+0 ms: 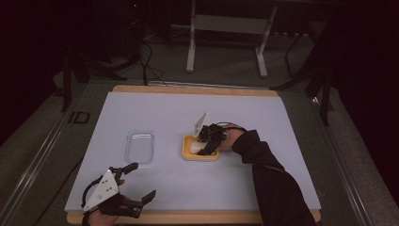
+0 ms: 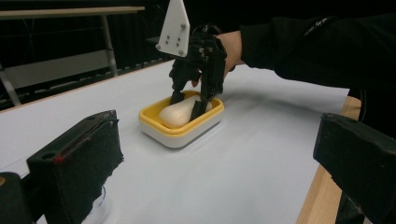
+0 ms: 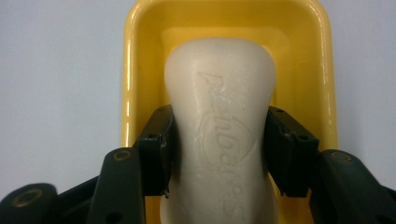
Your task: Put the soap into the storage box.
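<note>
A cream soap bar (image 3: 219, 84) with embossed lettering lies in a yellow soap dish (image 3: 130, 70) with a white base. My right gripper (image 3: 218, 126) is shut on the bar's narrow waist, one jaw pressed against each side. From above, that gripper (image 1: 207, 141) reaches down into the dish (image 1: 200, 157) just right of the table's middle. In the left gripper view the bar (image 2: 180, 112) tilts up inside the dish (image 2: 187, 133), held by the right gripper (image 2: 189, 100). My left gripper (image 1: 141, 180) stands open and holds nothing near the front left edge, its jaws wide apart (image 2: 217, 158).
A clear plastic lid (image 1: 140, 146) lies flat left of the dish. A white sheet (image 1: 188, 108) covers the wooden board (image 1: 197, 89). A metal stand (image 1: 226, 28) rises on the floor behind the table.
</note>
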`<move>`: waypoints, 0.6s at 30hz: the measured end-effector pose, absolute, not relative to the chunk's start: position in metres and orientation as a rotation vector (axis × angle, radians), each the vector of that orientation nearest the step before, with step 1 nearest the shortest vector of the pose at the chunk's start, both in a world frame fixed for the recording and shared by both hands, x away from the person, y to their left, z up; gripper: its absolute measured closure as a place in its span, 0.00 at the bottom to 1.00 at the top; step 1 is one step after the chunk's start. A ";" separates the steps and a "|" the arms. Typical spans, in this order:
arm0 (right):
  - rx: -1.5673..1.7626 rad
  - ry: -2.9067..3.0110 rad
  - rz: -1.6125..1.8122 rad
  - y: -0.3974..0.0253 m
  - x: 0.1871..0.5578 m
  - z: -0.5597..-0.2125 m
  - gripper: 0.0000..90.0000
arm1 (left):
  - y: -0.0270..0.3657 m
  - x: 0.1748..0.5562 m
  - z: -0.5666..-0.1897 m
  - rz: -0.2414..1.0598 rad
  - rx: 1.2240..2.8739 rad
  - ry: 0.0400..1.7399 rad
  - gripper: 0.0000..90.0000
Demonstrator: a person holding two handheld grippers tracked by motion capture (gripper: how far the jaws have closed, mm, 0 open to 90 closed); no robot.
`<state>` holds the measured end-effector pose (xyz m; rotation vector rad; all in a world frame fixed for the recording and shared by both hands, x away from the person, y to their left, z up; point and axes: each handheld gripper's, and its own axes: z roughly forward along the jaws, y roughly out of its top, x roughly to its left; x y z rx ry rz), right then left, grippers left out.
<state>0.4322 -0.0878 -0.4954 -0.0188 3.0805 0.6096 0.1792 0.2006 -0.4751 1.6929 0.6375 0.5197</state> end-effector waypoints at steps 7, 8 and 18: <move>-0.009 3.061 0.636 -0.087 0.431 -0.487 0.38 | 0.201 0.179 -0.475 0.520 1.695 0.637 0.01; -0.005 3.057 0.628 -0.087 0.431 -0.485 0.36 | 0.201 0.179 -0.475 0.519 1.694 0.638 0.01; 0.029 3.063 0.657 -0.092 0.430 -0.470 0.27 | 0.200 0.180 -0.475 0.520 1.696 0.638 0.01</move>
